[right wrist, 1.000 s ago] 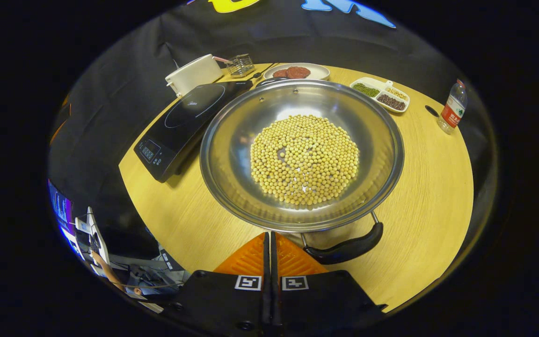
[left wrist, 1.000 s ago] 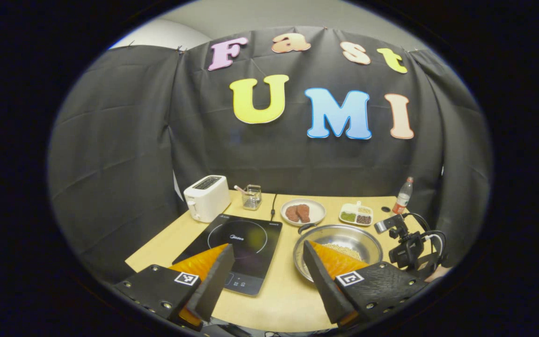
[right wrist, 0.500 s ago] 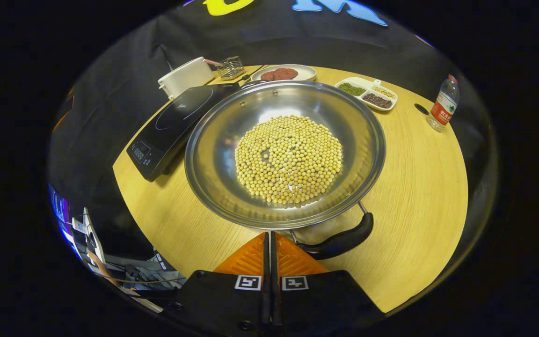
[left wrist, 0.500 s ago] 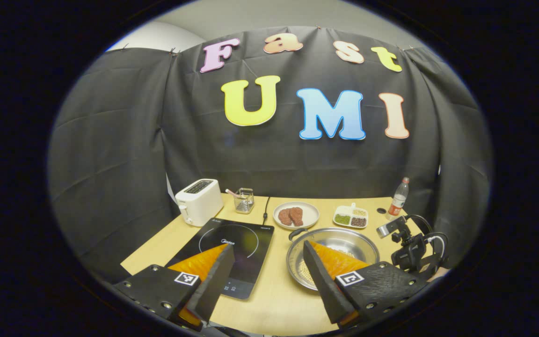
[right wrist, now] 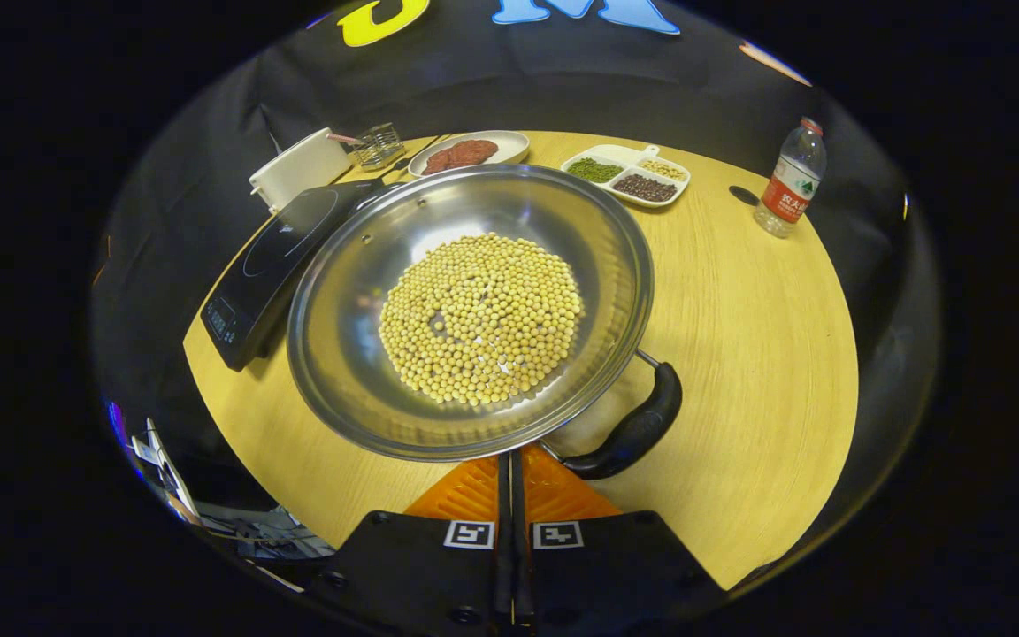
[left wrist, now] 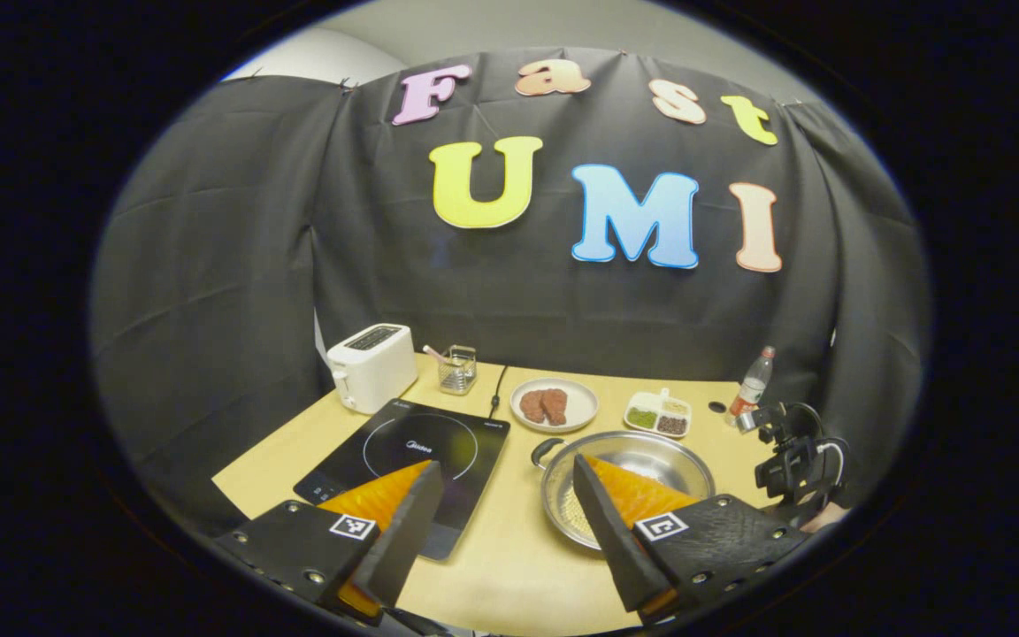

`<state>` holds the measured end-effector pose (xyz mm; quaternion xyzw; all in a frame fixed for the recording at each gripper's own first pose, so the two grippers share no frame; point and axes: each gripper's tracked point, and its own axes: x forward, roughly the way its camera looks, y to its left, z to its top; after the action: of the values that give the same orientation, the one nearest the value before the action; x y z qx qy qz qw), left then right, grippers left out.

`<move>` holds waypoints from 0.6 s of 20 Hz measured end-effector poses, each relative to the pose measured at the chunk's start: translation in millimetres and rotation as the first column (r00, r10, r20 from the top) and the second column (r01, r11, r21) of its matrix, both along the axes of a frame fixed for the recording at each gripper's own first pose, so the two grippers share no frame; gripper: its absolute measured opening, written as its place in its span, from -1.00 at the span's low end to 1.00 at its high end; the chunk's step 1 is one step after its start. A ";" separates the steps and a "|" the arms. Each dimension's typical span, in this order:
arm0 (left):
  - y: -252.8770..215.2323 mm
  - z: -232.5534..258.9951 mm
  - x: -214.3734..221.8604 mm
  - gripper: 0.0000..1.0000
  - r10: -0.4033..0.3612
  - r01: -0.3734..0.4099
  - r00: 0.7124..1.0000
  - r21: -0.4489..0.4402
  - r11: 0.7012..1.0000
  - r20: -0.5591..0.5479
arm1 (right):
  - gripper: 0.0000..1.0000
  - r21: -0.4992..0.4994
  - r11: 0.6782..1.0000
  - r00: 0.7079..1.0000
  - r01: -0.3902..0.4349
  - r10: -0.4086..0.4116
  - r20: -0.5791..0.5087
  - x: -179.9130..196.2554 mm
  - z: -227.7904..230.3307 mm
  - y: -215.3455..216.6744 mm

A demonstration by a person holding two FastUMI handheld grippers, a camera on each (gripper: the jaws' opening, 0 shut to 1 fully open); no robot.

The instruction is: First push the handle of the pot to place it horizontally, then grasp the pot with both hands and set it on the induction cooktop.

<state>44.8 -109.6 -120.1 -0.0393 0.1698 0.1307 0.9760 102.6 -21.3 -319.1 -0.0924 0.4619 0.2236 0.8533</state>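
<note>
One word reads: "Midea", printed at 6 o'clock inside the ring on the flat black glass induction cooktop (left wrist: pixel 408 454).

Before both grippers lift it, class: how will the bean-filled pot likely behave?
The pot is shiny metal, so probably stiff and slippery. Its loose beans would likely roll if it tilts. Its handle looks a safer hold.

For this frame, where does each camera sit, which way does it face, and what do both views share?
Left gripper view: rides the open left gripper, held back from the table, facing the booth wall; right gripper at right.
Right gripper view: rides the shut right gripper, looking down at the pot, fingers beside its handle.
Shared: pot, induction cooktop, toaster, bottle.
</note>
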 end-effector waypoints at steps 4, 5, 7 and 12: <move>-7.8 -2.9 -6.4 0.81 0.022 -0.022 1.000 0.003 1.000 -0.005 | -0.96 -0.013 1.000 1.000 0.017 -0.017 0.015 17.8 3.4 -19.4; -10.3 -4.5 -8.4 0.81 0.034 -0.034 0.999 0.004 0.999 -0.006 | -1.00 -0.014 1.000 1.000 0.020 -0.020 0.015 21.3 4.6 -24.7; -14.1 -6.7 -13.4 0.81 0.071 -0.071 0.997 -0.001 0.997 0.000 | -0.96 -0.008 1.000 1.000 0.026 -0.026 0.015 31.0 5.6 -31.4; -29.3 -24.1 -28.3 0.76 0.133 -0.133 0.991 -0.052 0.990 -0.010 | -0.96 0.017 0.998 0.998 0.059 -0.059 0.006 51.6 6.7 -49.9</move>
<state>16.5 -139.0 -144.2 -0.0757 0.1733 0.1911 0.9632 154.2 -71.2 -312.4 -0.0720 0.4599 0.2019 0.8617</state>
